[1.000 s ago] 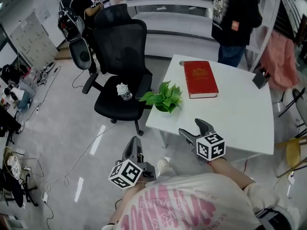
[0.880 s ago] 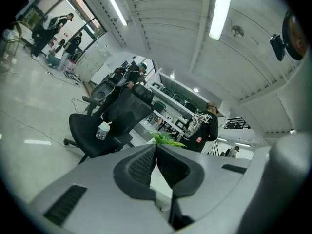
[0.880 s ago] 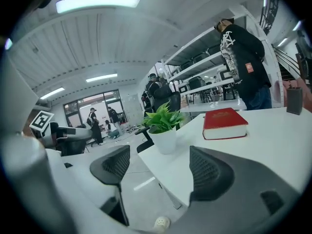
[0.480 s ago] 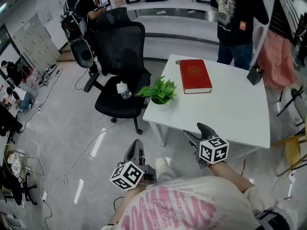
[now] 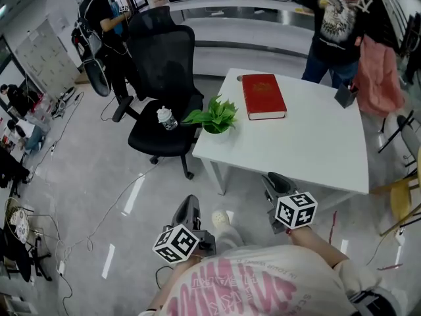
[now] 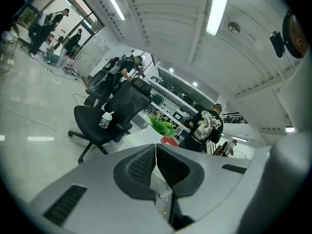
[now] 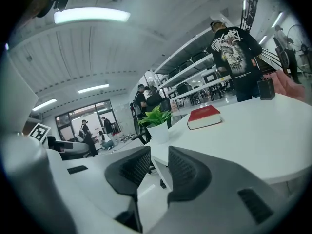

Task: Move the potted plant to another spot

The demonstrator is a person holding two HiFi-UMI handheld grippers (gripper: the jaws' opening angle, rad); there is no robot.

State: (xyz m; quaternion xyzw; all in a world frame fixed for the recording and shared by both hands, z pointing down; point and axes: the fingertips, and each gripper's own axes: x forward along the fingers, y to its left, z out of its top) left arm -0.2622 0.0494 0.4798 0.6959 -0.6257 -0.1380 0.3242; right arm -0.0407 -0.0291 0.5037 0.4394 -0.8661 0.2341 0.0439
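The potted plant point(image 5: 212, 116), green leaves in a small white pot, stands at the left corner of the white table point(image 5: 302, 143), next to a red book point(image 5: 263, 96). It also shows in the left gripper view as the plant point(image 6: 163, 126) and in the right gripper view as the plant point(image 7: 157, 121). My left gripper point(image 5: 190, 207) hangs over the floor short of the table, its jaws point(image 6: 156, 149) shut on nothing. My right gripper point(image 5: 276, 182) sits just below the table's near edge. Its jaws point(image 7: 159, 154) have just been closing and stand a narrow gap apart, nothing between them.
A black office chair point(image 5: 164, 78) with a white bottle point(image 5: 166, 118) on its seat stands left of the table. A person in a black shirt point(image 5: 342, 25) stands behind the table. A small black holder point(image 5: 345, 95) sits at the far right corner. Cables trail over the floor point(image 5: 99, 222).
Both grippers have drawn back from the table, towards me. The right gripper, earlier over the table's near edge, is now below it, and its jaws have narrowed.
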